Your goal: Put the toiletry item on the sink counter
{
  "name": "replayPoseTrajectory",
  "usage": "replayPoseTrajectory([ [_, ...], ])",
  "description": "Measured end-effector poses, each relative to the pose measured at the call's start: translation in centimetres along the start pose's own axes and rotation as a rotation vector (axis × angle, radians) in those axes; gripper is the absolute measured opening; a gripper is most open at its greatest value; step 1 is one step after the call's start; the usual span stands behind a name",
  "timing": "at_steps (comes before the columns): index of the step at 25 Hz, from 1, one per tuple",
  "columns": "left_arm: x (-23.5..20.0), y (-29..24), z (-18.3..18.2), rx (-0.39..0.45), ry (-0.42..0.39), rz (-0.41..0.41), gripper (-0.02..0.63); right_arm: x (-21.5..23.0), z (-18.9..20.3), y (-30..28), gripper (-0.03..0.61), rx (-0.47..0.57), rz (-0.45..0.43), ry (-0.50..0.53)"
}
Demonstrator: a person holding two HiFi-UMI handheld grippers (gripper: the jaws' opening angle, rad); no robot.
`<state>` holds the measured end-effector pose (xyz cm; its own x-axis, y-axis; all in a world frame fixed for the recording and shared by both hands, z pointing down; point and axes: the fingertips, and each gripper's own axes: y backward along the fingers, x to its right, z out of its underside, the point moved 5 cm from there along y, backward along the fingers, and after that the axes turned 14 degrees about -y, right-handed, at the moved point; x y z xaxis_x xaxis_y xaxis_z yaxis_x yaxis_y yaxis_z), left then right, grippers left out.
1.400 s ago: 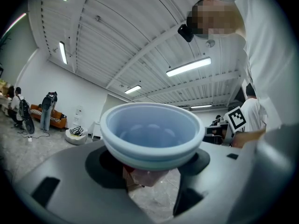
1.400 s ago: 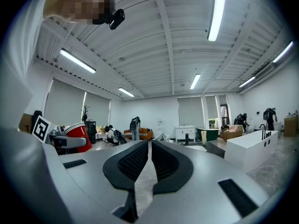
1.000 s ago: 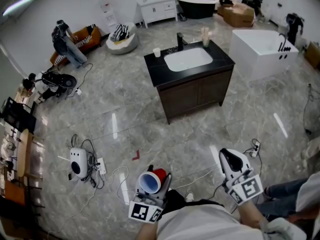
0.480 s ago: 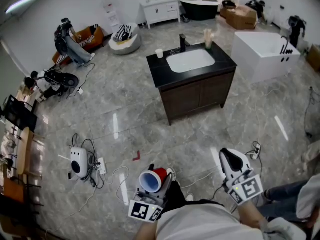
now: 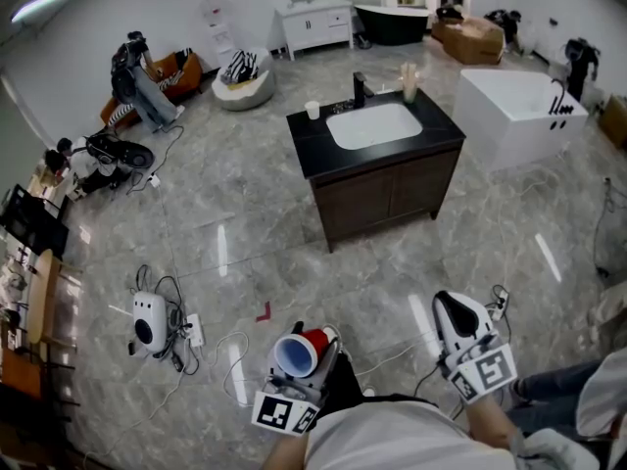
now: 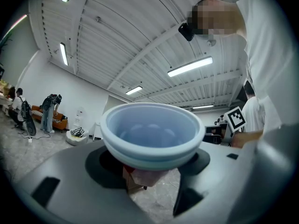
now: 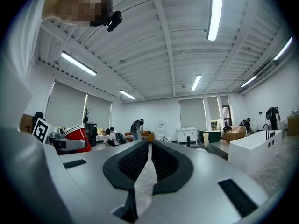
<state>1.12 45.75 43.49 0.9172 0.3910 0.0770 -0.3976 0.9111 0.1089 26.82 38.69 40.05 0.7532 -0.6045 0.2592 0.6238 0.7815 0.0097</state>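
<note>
A red cup [image 5: 300, 352] with a pale blue-white inside lies on its side between the jaws of my left gripper [image 5: 306, 347], which is shut on it. In the left gripper view the cup's rim [image 6: 152, 133] fills the middle, with the left gripper [image 6: 150, 164] closed round its body. My right gripper [image 5: 455, 313] is at the lower right, shut with nothing in it; its pads [image 7: 140, 160] nearly meet. The black sink counter [image 5: 318, 145] with a white basin and a black faucet [image 5: 359, 87] stands well ahead across the floor.
A small white cup [image 5: 312, 109] and a tall pale item [image 5: 409, 77] stand on the counter. A white bathtub [image 5: 519, 111] is to its right. Cables and a white device [image 5: 149, 323] lie on the floor at left. A person [image 5: 137, 76] stands far left.
The view has drifted a little, so the sink counter sits slightly lower in the head view. Both grippers keep their places and the cup stays held.
</note>
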Motion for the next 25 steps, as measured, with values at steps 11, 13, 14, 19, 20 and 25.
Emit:
replayPoseTrajectory([
  [11,-3.9,-5.4,2.3,-0.009,0.024,0.029,0.282,2.8,0.3,-4.8,0.048,-0.010,0.046,0.000],
  [13,-5.0,-6.6,2.7,-0.009,0.032,0.036,0.282,3.4,0.2,-6.0,0.048,-0.013,0.058,0.002],
  [14,-5.5,-7.3,2.9,-0.008,0.033,0.040,0.282,3.6,0.2,-6.7,0.047,-0.014,0.063,0.004],
  [19,-8.8,-10.5,3.7,0.001,0.044,0.048,0.282,4.7,-0.2,-10.5,0.047,-0.014,0.077,0.014],
  [20,-9.5,-11.0,3.7,0.002,0.045,0.049,0.282,4.7,-0.3,-11.3,0.048,-0.015,0.077,0.015],
  [25,-12.1,-13.7,3.9,-0.001,0.047,0.074,0.282,5.4,-0.9,-14.9,0.048,-0.019,0.085,0.015],
])
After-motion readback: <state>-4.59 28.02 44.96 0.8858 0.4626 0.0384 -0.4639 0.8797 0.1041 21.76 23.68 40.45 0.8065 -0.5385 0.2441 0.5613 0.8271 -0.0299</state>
